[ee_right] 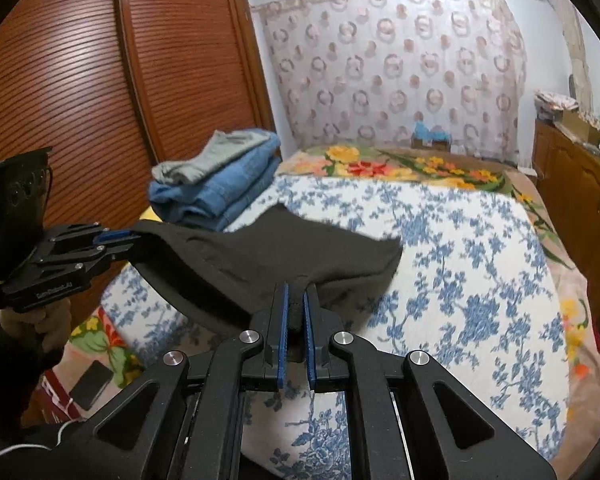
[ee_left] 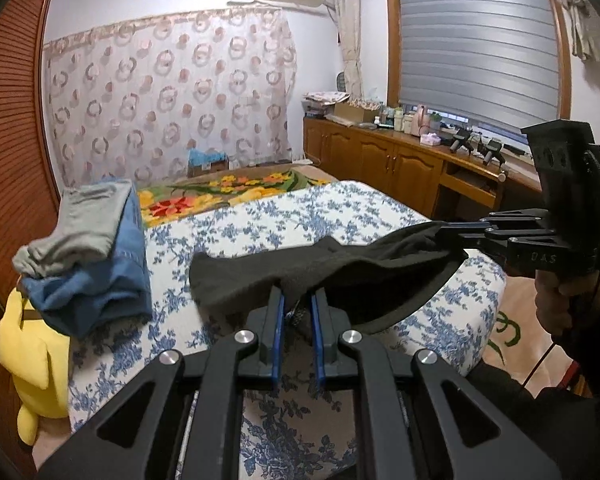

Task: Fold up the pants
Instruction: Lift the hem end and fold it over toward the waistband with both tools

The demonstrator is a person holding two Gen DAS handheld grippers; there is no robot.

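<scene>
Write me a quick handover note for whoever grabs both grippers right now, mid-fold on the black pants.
Left gripper: shut on the black pants, pinching one end of the near edge.
Right gripper: shut on the same edge at its other end.
The pants hang lifted between the two grippers; their far part rests on the blue floral bedsheet.
Done: a folded stack, grey garment on top of blue jeans, sits at the bed's far left.
Left: probably carry the held edge over to complete the fold, release, then stack.
</scene>
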